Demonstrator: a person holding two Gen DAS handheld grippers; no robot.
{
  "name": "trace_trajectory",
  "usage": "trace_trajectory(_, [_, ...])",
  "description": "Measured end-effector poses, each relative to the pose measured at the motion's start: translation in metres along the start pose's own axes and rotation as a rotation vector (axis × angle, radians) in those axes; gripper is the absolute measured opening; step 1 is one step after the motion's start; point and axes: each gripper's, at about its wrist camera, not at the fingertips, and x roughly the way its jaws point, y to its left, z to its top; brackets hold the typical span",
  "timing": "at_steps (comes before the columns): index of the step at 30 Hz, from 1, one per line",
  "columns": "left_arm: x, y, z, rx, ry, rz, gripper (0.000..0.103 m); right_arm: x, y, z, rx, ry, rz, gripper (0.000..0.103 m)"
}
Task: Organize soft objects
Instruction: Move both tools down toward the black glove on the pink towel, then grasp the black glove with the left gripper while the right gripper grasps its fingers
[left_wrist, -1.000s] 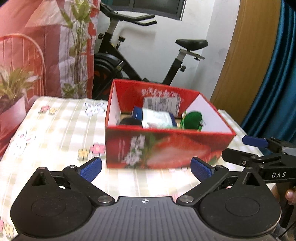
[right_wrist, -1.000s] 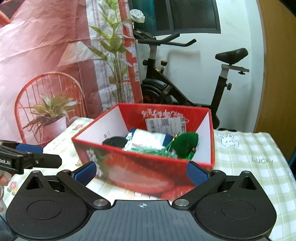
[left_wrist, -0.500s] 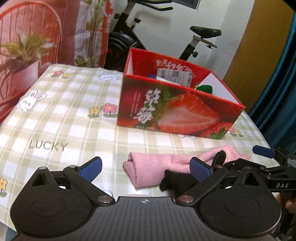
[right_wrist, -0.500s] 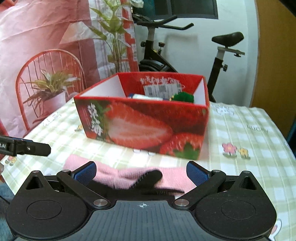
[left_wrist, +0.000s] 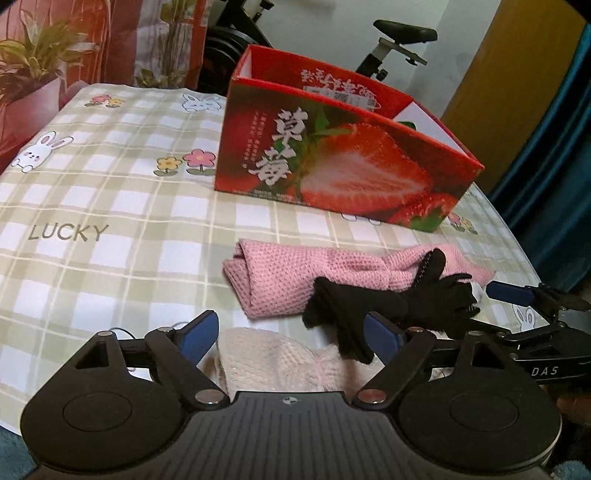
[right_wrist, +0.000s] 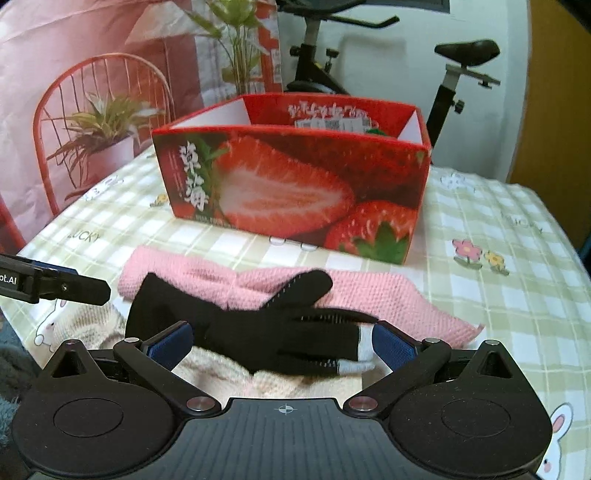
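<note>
I'm working in a lived-in home room: an exercise bike (right_wrist: 388, 55) at twelve o'clock, curtains (left_wrist: 546, 147) at two, a bunny-print checked tablecloth (left_wrist: 92, 206) over the surface.

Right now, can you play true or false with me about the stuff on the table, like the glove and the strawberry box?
1. The black glove lies partly on the pink cloth. True.
2. The strawberry box has a lid on top. False: it is open at the top.
3. The pink cloth is inside the box. False: it lies on the checked tablecloth in front of the box.
4. The right gripper has its jaws open with the glove between them. True.
5. The left gripper is squeezing the glove. False: its jaws are open above a cream knitted thing; they have just been closing a little.
6. An exercise bike stands behind the table. True.
</note>
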Motion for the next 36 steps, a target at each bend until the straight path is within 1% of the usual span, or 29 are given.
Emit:
trace_trajectory(6, [0.008,-0.006,-0.008,0.014,0.042,-0.012,0.087,0.002,0.009,-0.007,-0.047,0.052,0.021,0.102])
trace_trajectory(10, [0.012,-0.010,-0.010,0.030,0.055,-0.008,0.087,0.005,0.016,-0.008,-0.086,0.075,0.029,0.102])
trace_trajectory(13, [0.013,-0.009,-0.010,0.023,0.055,-0.008,0.087,0.006,0.015,-0.008,-0.084,0.070,0.016,0.102])
trace_trajectory(15, [0.013,-0.007,-0.008,0.010,0.051,-0.017,0.087,0.005,0.009,-0.006,-0.056,0.052,0.006,0.101])
trace_trajectory(17, [0.014,-0.005,-0.003,-0.009,0.050,-0.034,0.083,0.005,0.001,-0.005,-0.019,0.040,0.004,0.092])
trace_trajectory(18, [0.015,-0.005,-0.001,-0.011,0.052,-0.044,0.078,0.005,-0.002,-0.004,-0.001,0.039,0.009,0.089])
trace_trajectory(19, [0.017,-0.006,0.002,-0.009,0.052,-0.054,0.076,0.007,-0.006,-0.003,0.016,0.039,0.013,0.080])
trace_trajectory(20, [0.018,-0.008,0.004,-0.004,0.053,-0.063,0.075,0.008,-0.009,-0.003,0.028,0.038,0.017,0.076])
trace_trajectory(22, [0.022,-0.015,0.009,0.021,0.059,-0.080,0.074,0.011,-0.013,-0.003,0.044,0.033,0.022,0.075])
trace_trajectory(25, [0.030,-0.023,0.015,0.045,0.080,-0.085,0.072,0.016,-0.015,-0.001,0.060,0.028,0.032,0.073])
trace_trajectory(27, [0.030,-0.024,0.019,0.037,0.079,-0.098,0.070,0.020,-0.015,0.001,0.058,0.029,0.036,0.072])
trace_trajectory(29, [0.027,-0.021,0.021,0.018,0.065,-0.109,0.070,0.023,-0.014,0.001,0.062,0.036,0.045,0.067])
trace_trajectory(32, [0.025,-0.010,0.021,-0.028,0.065,-0.107,0.068,0.032,-0.012,0.000,0.067,0.052,0.054,0.067])
trace_trajectory(34, [0.026,-0.005,0.022,-0.058,0.074,-0.122,0.054,0.037,-0.008,0.001,0.053,0.059,0.051,0.066])
trace_trajectory(36, [0.028,-0.006,0.024,-0.057,0.084,-0.144,0.051,0.041,-0.005,0.002,0.048,0.060,0.054,0.066])
